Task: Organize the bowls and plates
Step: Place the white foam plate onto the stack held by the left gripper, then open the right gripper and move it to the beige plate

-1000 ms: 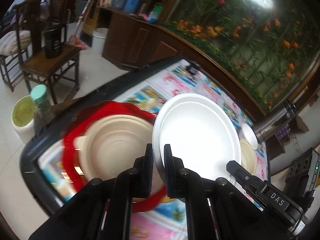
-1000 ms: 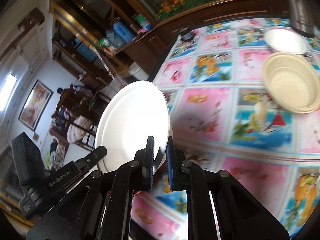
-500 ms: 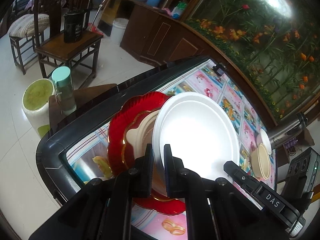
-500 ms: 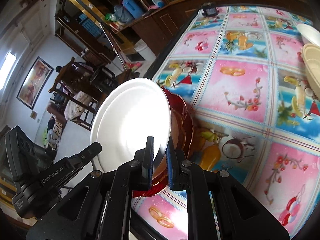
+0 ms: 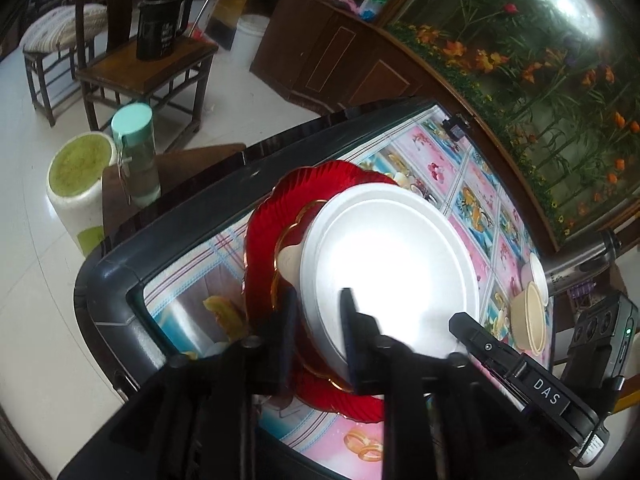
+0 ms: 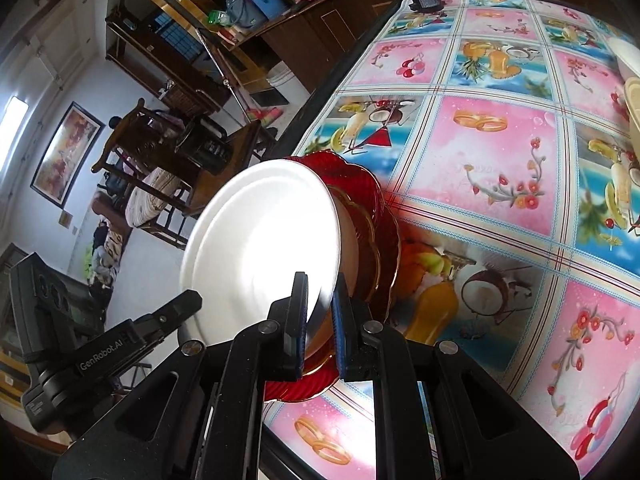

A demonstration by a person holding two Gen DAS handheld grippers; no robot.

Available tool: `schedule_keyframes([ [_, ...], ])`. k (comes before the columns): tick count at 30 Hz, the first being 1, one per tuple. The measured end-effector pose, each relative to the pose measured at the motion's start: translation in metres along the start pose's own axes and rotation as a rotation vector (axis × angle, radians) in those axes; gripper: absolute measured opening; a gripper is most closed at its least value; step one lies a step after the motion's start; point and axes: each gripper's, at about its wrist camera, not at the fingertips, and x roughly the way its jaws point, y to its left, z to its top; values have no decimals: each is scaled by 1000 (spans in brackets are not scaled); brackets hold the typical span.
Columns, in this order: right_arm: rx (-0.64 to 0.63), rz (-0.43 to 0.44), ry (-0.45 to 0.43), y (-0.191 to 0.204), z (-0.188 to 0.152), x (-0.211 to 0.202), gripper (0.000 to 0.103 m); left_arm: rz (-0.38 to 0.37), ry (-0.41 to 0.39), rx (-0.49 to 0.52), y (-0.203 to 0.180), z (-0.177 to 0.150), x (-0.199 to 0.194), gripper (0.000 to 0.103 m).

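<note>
We hold the white plate (image 5: 390, 264) over the red plate (image 5: 264, 240) and beige bowl (image 5: 290, 258) at the table's near-left corner, stacking it; left gripper (image 5: 318, 332) spread loosely around its rim, right gripper (image 6: 318, 312) narrowly pinching it.

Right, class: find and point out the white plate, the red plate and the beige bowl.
white plate (image 5: 396, 264): left wrist view, centre of its face.
red plate (image 5: 264, 236): left wrist view, fluted left rim.
beige bowl (image 5: 530, 320): left wrist view, its inside, far right on the table.
</note>
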Motion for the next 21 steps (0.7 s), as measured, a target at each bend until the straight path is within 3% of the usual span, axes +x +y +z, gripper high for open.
schedule_keyframes([
  [3,4,2,12,-2,1,0,12,19,-13,-3,5,-1,-4,36],
  [7,6,18,26,-5,2,-3,14,11,-19,-9,9,-1,-12,39],
  [9,6,23,28,-8,3,-7,20,17,-29,-8,11,-2,-17,46],
  [12,24,57,26,-15,4,-11,28,18,-37,-19,15,-2,-21,46],
  [21,121,63,-69,-63,9,-42,28,9,-76,3,0,-4,-32,49],
])
